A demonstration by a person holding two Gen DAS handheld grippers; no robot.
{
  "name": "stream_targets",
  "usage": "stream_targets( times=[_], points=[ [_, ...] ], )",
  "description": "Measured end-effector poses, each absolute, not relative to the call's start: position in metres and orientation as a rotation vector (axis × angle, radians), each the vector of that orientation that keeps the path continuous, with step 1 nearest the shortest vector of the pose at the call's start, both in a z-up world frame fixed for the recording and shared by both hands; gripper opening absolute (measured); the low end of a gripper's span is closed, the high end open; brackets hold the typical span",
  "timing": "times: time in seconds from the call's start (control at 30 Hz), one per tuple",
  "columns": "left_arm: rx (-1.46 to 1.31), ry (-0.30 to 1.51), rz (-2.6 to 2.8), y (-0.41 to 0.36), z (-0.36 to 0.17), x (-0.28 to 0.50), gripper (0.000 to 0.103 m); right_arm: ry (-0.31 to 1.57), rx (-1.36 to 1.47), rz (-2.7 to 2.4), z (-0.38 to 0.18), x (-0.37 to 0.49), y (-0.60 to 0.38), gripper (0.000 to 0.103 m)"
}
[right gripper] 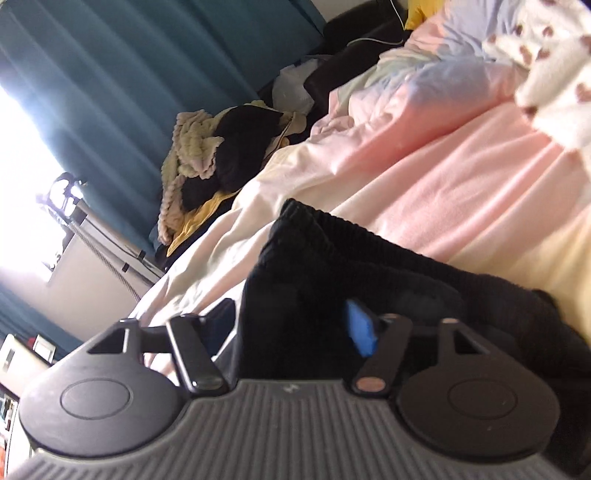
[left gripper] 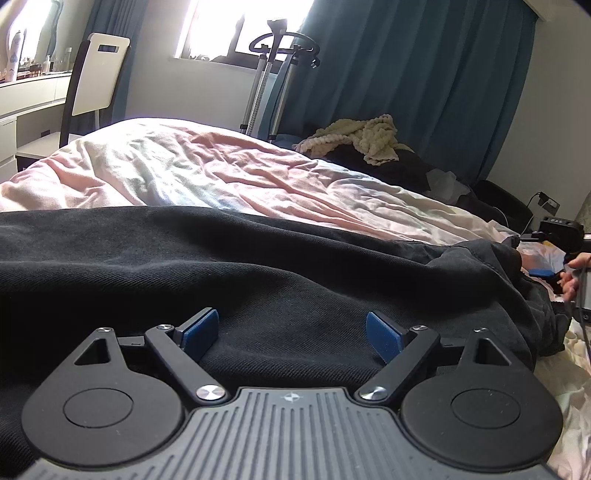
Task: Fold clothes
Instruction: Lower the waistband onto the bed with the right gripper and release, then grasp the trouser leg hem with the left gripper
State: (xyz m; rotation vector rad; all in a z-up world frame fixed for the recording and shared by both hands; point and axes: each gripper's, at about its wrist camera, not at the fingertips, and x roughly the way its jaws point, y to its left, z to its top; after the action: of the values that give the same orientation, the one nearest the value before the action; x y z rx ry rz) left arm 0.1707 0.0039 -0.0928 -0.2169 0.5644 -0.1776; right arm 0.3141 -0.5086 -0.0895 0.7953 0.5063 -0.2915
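Black garment (left gripper: 221, 266) on bed (left gripper: 184, 166). Left gripper (left gripper: 291, 332) fingers wide, empty. Right gripper (right gripper: 295, 325) pinches bunched cuff at 12 o'clock; shallow bite may slip.

Daylight is pouring through a bright window (left gripper: 218, 26) between heavy teal pleated curtains (left gripper: 406, 81). A rumpled pink-and-white quilt (left gripper: 207, 173) is covering the bed, and a cream high-backed chair (left gripper: 99, 77) is standing beside a white desk (left gripper: 29, 99).

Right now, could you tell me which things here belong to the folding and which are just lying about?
Job:
black garment
left hand-held gripper, open above it
right hand-held gripper, black fabric between its fingers

Lying about:
pink duvet
cream knitted blanket
white chair
garment steamer
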Motion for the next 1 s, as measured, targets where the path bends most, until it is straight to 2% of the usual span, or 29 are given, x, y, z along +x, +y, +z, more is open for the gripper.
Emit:
stream_targets(
  times=[0.27,0.47,0.6,0.83,1.0],
  points=[
    [-0.212,0.528,-0.197,0.004,-0.077,0.151,0.089,0.516,0.745,-0.188,-0.05,0.19,-0.456,0.071],
    [-0.195,0.51,-0.202,0.005,-0.067,0.131,0.089,0.5,0.625,-0.101,-0.034,0.102,-0.399,0.071],
    [-0.176,0.504,-0.193,0.005,-0.062,0.118,0.089,0.454,0.639,-0.054,-0.035,0.055,-0.371,0.071],
    [-0.239,0.521,-0.123,0.032,-0.046,0.094,0.089,0.476,0.577,-0.019,-0.056,0.022,-0.342,0.071],
    [-0.264,0.567,-0.011,0.072,-0.01,0.106,0.089,0.514,0.68,0.02,-0.07,0.03,-0.351,0.071]
  ],
)
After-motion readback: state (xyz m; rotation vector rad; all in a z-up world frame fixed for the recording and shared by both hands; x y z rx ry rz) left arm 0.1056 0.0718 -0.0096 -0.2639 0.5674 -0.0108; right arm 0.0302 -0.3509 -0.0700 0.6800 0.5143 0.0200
